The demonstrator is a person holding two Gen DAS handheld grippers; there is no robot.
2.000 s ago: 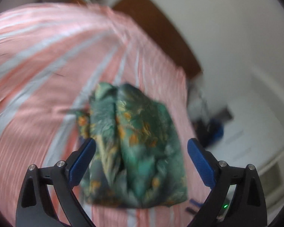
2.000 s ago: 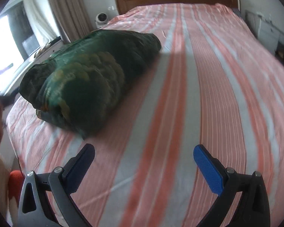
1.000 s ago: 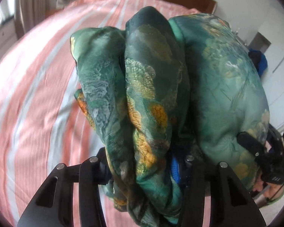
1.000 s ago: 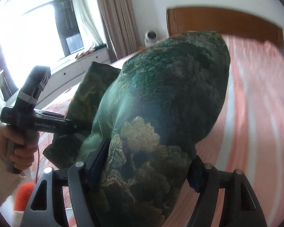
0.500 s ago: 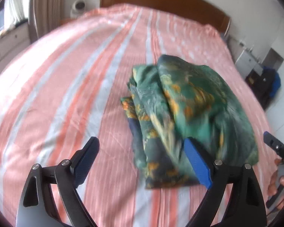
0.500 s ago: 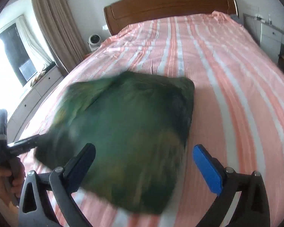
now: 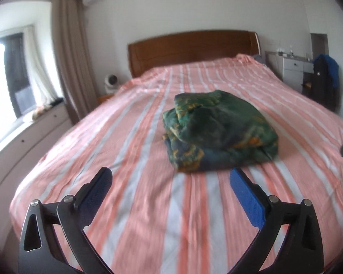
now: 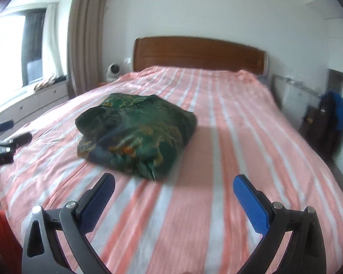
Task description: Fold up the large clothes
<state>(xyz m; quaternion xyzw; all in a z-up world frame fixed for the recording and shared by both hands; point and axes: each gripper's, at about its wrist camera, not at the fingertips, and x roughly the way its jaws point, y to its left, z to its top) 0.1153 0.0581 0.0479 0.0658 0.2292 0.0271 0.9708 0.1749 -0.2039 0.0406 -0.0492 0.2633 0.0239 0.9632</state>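
Both tools have let go of the green patterned garment (image 7: 219,134): a second ago each was clamped into its bulk, and now it lies alone on the striped bed (image 7: 130,150) as a thick, squarish bundle while the tools have pulled back from it. The left gripper (image 7: 170,183) is opening to its widest with only bedspread between its blue pads (image 7: 245,197), the bundle lying just ahead and a little to the right of its tips. The right gripper (image 8: 173,187) stands spread wide and empty too, with the bundle ahead and to its left. In the right wrist view the other tool shows at the far left edge, and in the left wrist view a dark tip of the right one shows at the far right edge. For the task, this reads as the folding being done or nearly so: the cloth sits compact, layered edges facing the tools, with nothing trailing loose. By count there is one garment, one bed with one wooden headboard (image 7: 192,50), two grippers, one small white device (image 8: 113,70) beside the bed, and one curtain (image 8: 85,38) at the window.
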